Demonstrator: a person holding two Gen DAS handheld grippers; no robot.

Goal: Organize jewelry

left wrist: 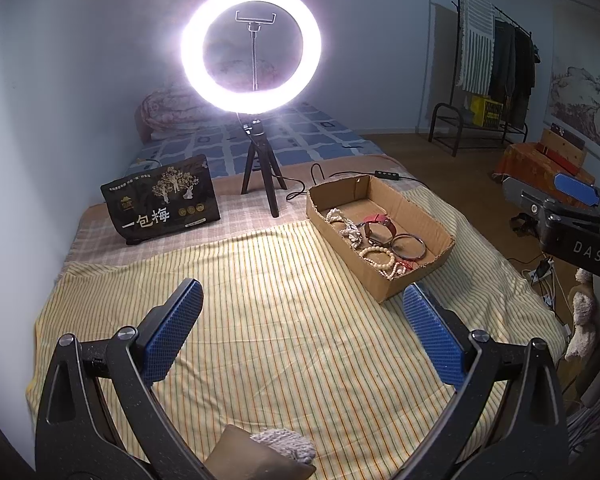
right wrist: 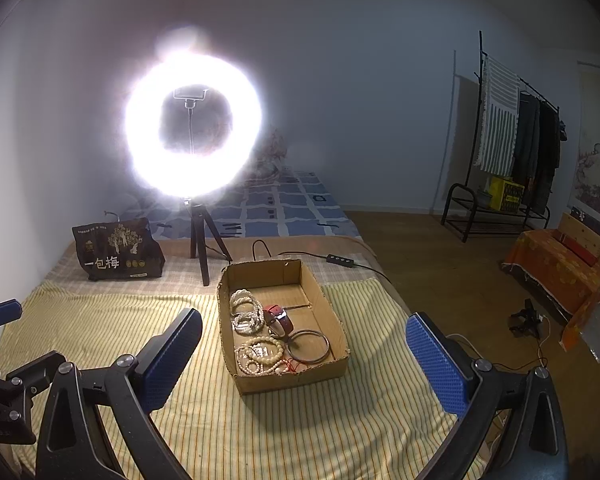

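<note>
An open cardboard box (left wrist: 420, 216) (right wrist: 328, 300) sits on a yellow striped cloth (left wrist: 280, 320) (right wrist: 100, 328) on the bed. It holds white pearl strands (left wrist: 346, 226) (right wrist: 246, 312), a red-strapped watch (left wrist: 376, 226) (right wrist: 278, 318), a metal bangle (left wrist: 409, 246) (right wrist: 308, 346) and cream bead bracelets (left wrist: 380, 258) (right wrist: 262, 352). My left gripper (left wrist: 302, 292) is open and empty above the cloth, left of and nearer than the box. My right gripper (right wrist: 304, 322) is open and empty, with the box between its fingers further off. The right gripper also shows at the right edge of the left wrist view (left wrist: 576, 196).
A lit ring light on a small tripod (left wrist: 256, 168) (right wrist: 202, 240) stands behind the box, its cable and switch (left wrist: 388, 175) (right wrist: 340, 261) trailing right. A black snack bag (left wrist: 160, 200) (right wrist: 118, 250) leans at the back left. A clothes rack (left wrist: 496, 72) and orange-covered furniture (right wrist: 556, 264) stand right.
</note>
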